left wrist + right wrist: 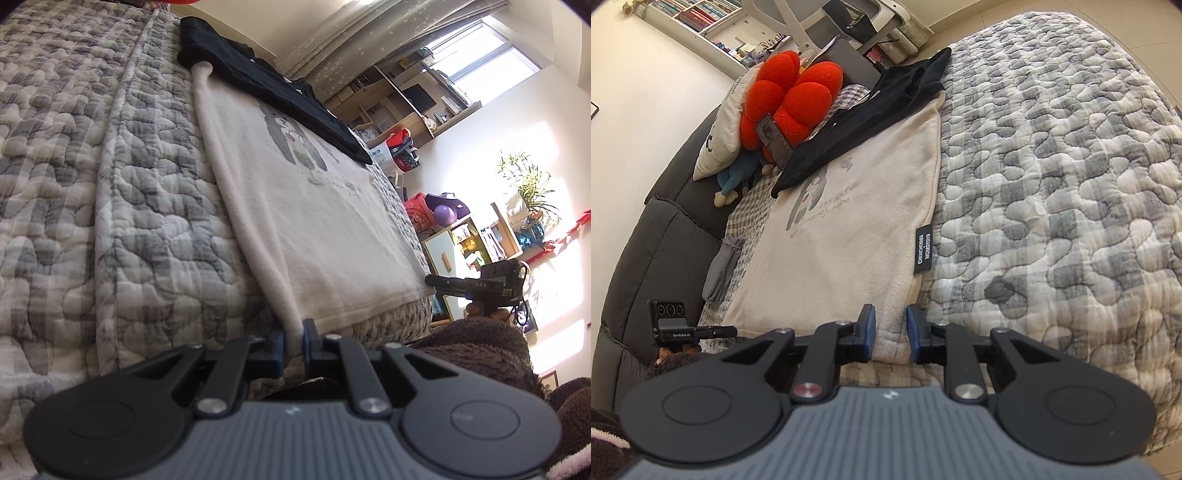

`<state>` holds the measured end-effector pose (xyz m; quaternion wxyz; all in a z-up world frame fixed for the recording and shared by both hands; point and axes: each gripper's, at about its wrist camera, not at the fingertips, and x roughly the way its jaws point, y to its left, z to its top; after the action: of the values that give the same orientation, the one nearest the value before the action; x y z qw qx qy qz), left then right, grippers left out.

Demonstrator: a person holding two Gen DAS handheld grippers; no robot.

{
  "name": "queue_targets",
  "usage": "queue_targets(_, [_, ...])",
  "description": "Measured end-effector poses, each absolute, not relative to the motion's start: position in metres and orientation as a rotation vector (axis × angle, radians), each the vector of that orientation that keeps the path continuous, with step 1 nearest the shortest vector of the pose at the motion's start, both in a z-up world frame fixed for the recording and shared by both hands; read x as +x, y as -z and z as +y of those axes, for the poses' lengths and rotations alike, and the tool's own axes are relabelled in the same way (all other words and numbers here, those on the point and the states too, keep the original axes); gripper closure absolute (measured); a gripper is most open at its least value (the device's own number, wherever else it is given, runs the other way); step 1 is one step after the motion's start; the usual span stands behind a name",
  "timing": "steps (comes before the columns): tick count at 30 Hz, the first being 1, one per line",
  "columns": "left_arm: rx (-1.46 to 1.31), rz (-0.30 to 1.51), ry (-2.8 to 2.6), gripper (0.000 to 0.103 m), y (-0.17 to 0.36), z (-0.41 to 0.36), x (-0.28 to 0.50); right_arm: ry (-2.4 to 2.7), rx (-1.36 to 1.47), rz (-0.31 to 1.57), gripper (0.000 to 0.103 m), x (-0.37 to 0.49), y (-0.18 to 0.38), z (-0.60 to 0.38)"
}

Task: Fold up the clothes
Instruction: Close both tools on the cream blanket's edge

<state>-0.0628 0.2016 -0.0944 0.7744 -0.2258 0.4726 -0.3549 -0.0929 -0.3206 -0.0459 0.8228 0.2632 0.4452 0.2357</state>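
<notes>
A cream fleece garment (332,221) with a grey printed figure lies flat on the grey patterned quilt (110,184). A black garment (280,88) lies across its far end. My left gripper (293,343) is shut on the cream garment's folded near edge, which rises between the blue pads. In the right wrist view the cream garment (849,221) carries a black label (923,249) at its right edge. My right gripper (892,332) holds the near corner, and the cloth fills the gap between its pads. Each gripper shows in the other's view, the right gripper (430,280) and the left gripper (733,331).
A red flower-shaped cushion (790,96), a white pillow (720,122), a blue plush toy (738,173) and a phone (775,142) sit against the dark grey headboard (665,240). Shelves (406,107) and a potted plant (528,192) stand beyond the bed. A brown fuzzy sleeve (480,350) is close by.
</notes>
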Motion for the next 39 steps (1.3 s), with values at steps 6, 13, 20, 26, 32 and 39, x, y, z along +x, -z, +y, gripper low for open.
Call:
queue_targets(6, [-0.517,0.986,0.801,0.095,0.091,0.204,-0.063,-0.522,0.657,0.909,0.09,-0.093,0.037,-0.318])
queue_targets(13, [-0.684,0.874,0.847,0.095,0.087,0.217,-0.057,-0.514,0.761,0.826,0.09,-0.077,0.027,-0.321])
queue_targets(20, [-0.916,0.765,0.777,0.095,0.092,0.231,-0.03,-0.449,0.838,0.792,0.09,-0.05,0.032,-0.325])
queue_targets(26, [-1.038,0.771,0.655,0.095,0.108,0.232,0.011,-0.355,0.946,0.781,0.091,-0.02,0.053,-0.34])
queue_targets(32, [-1.115,0.815,0.551,0.095,0.126,0.232,0.041,-0.303,1.005,0.801,0.092,-0.002,0.073,-0.347])
queue_targets(39, [-1.09,0.773,0.508,0.081,0.113,0.234,0.035,-0.293,0.982,0.73,0.085,-0.006,0.065,-0.354])
